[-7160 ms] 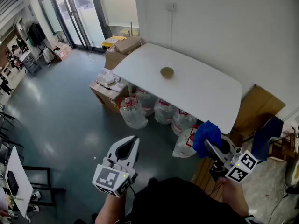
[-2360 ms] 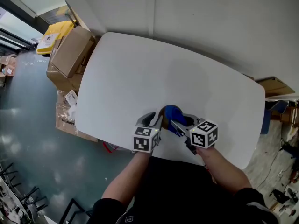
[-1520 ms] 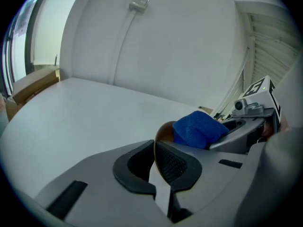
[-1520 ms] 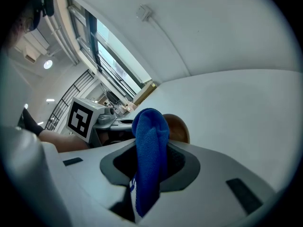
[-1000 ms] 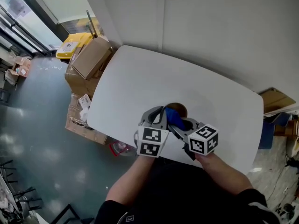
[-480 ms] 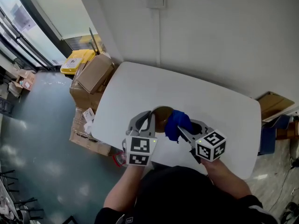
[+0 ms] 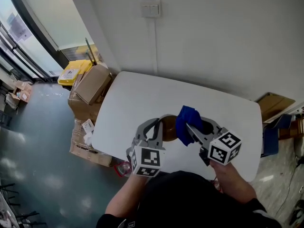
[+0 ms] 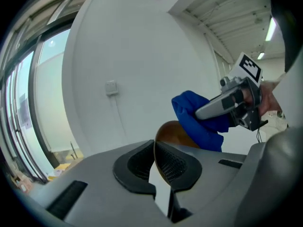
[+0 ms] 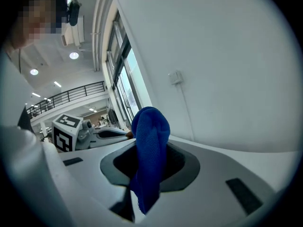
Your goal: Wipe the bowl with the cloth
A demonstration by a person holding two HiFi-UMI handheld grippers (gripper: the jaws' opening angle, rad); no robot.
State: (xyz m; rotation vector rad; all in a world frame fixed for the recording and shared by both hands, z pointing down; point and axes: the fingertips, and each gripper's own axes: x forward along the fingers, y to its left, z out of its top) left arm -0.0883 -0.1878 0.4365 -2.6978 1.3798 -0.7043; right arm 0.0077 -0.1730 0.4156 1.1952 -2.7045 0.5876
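A brown bowl (image 7: 169,128) is held up above the white table (image 7: 128,99), tilted on its side. My left gripper (image 7: 156,126) is shut on the bowl's rim; in the left gripper view the thin rim (image 8: 156,150) runs between the dark pads. My right gripper (image 7: 194,127) is shut on a blue cloth (image 7: 186,118), which bunches over its fingertips and touches the bowl's right side. The left gripper view shows the cloth (image 8: 196,119) against the bowl (image 8: 173,129), with the right gripper (image 8: 232,103) behind it. In the right gripper view the cloth (image 9: 150,145) hangs from the jaws.
Cardboard boxes (image 7: 91,83) and a yellow bin (image 7: 71,73) stand on the floor left of the table. A flat cardboard sheet (image 7: 273,103) leans at the right. A white wall with a switch (image 7: 151,7) rises just behind the table.
Both grippers have risen, lifting the bowl and cloth off the table. The left gripper has rolled, tilting the bowl. The cloth has shifted from inside the bowl toward its right edge.
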